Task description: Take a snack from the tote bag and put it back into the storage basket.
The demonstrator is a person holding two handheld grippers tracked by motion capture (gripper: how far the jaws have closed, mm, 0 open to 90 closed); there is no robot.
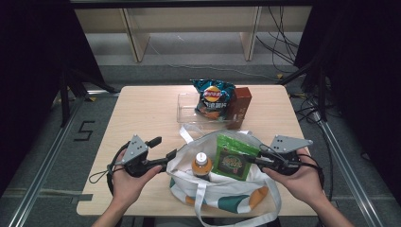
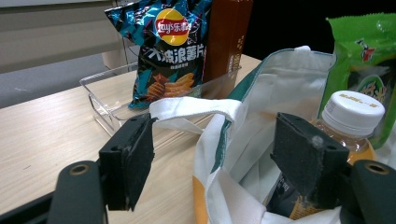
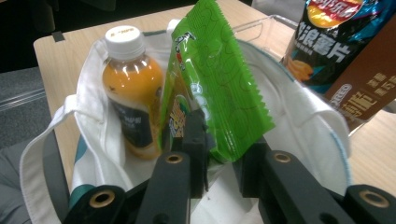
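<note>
A white tote bag (image 1: 222, 191) with green and orange patches lies open at the table's near edge. Inside it an orange-drink bottle (image 1: 201, 164) with a white cap stands upright, with a green snack packet (image 1: 231, 158) beside it. My right gripper (image 1: 256, 160) is shut on the packet's edge (image 3: 219, 93) and holds it over the bag's mouth. At the bag's left rim my left gripper (image 1: 164, 147) is open, and in the left gripper view (image 2: 217, 158) the rim (image 2: 196, 108) lies between its wide jaws. The bottle (image 2: 348, 123) shows just behind the right jaw.
A clear plastic tray (image 1: 185, 111) sits at the table's far middle. In it stand a blue Lay's chip bag (image 1: 213, 98) and a brown box (image 1: 240, 106). Bare wooden table (image 1: 142, 113) spreads to the left and right of the bag.
</note>
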